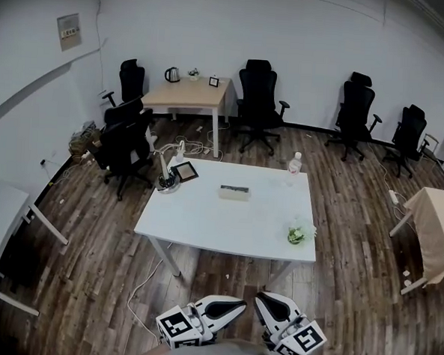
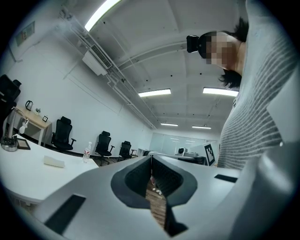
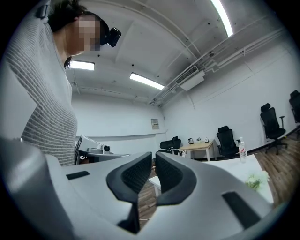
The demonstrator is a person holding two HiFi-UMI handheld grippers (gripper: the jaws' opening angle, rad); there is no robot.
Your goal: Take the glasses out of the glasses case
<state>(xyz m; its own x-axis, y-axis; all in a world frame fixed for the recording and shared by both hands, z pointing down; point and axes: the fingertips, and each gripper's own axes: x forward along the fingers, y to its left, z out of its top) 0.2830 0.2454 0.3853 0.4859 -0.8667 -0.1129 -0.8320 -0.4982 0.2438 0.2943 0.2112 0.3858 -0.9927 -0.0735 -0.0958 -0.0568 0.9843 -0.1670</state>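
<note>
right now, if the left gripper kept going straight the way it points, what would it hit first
Probably the right gripper: its tip sits close ahead, almost on the left gripper's line. Depth is unclear; if it slips past, only air above the floor shows beyond.

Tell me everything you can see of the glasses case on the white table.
The glasses case is a small oblong box, pale-sided with a darker top; material unclear from here. It lies flat near the middle of the white table, toward the far edge, long side across the view. Too small to tell whether it is open. Only the table touches it.
</note>
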